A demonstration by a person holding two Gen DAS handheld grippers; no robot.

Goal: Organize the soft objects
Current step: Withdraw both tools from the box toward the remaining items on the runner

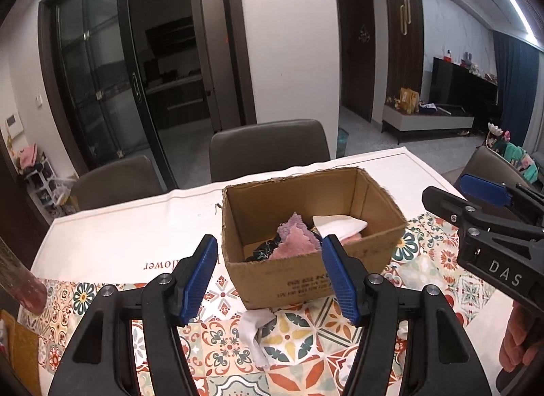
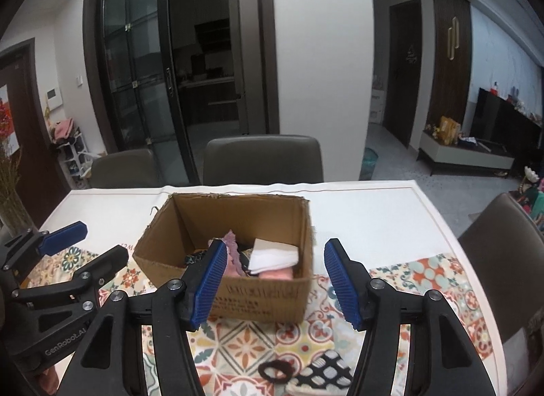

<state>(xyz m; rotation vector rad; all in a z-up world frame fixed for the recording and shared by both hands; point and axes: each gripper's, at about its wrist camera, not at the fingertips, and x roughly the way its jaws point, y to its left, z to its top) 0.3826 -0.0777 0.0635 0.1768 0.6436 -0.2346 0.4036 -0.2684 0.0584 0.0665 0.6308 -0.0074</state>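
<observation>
Both grippers hung wide open and empty: left gripper point(image 1: 270, 273) over the white cloth point(image 1: 255, 334), right gripper point(image 2: 275, 282) over the patterned sock point(image 2: 323, 370); pinch mid-fabric, then lift clear into the cardboard box point(image 2: 258, 297).

The cardboard box point(image 2: 231, 253) stood open-topped in the middle of the table point(image 2: 374, 219), its walls blocking any sideways reach at the cloths point(image 2: 272, 260) inside, so the way in was from above. Bare cloth lay wide to its far side and right (chairs point(image 2: 263, 158) closed off the far edge). Near the box, a hair tie point(image 2: 276, 369), a patterned sock point(image 2: 326, 370) and a white rag point(image 1: 253, 328) cluttered the front strip.
</observation>
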